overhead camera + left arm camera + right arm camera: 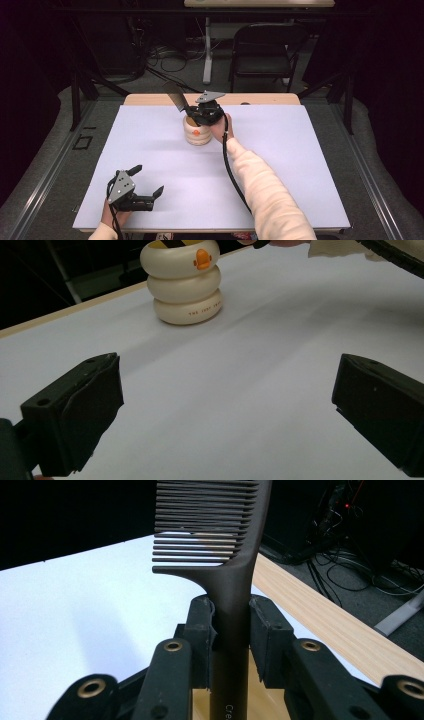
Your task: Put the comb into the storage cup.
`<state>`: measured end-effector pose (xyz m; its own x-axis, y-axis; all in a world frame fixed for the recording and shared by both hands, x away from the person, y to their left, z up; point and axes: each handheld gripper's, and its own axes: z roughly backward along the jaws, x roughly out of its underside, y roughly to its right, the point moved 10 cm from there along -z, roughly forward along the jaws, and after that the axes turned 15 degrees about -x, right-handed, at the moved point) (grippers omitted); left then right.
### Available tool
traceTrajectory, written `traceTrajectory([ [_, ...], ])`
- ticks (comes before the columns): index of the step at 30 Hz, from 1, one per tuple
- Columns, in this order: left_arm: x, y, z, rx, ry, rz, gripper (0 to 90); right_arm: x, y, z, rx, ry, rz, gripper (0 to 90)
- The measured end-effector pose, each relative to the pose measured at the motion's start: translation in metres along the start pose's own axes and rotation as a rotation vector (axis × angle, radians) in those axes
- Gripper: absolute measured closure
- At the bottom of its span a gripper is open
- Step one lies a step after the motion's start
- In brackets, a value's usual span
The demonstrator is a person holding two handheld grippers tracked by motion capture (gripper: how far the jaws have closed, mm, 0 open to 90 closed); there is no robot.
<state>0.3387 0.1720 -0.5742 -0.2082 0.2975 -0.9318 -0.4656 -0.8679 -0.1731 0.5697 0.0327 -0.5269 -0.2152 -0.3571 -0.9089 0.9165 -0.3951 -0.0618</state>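
Fingers of the right gripper [200, 116] clamp the comb [227, 575] handle, comb upright, directly over the far cream holder [196, 131]; left gripper [145, 186] gapes empty, near-left.

The left black two-jaw tool [148, 180] rests low at the near left, held by a hand, its jaws spread wide with nothing between them. The right black tool [192, 116] reaches far forward on a cream-sleeved forearm [265, 190], jaws clamped together

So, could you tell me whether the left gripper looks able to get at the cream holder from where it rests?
Probably yes: the left gripper is open, with bare white table between it and the cream holder. The right gripper holds a comb over the holder's top.
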Motion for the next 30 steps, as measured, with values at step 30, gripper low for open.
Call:
traceTrajectory([
  [30,0.000,0.000,0.000,-0.001,0.000,-0.004,0.2,0.011,0.000,0.001,-0.012,-0.045,-0.002,71.6],
])
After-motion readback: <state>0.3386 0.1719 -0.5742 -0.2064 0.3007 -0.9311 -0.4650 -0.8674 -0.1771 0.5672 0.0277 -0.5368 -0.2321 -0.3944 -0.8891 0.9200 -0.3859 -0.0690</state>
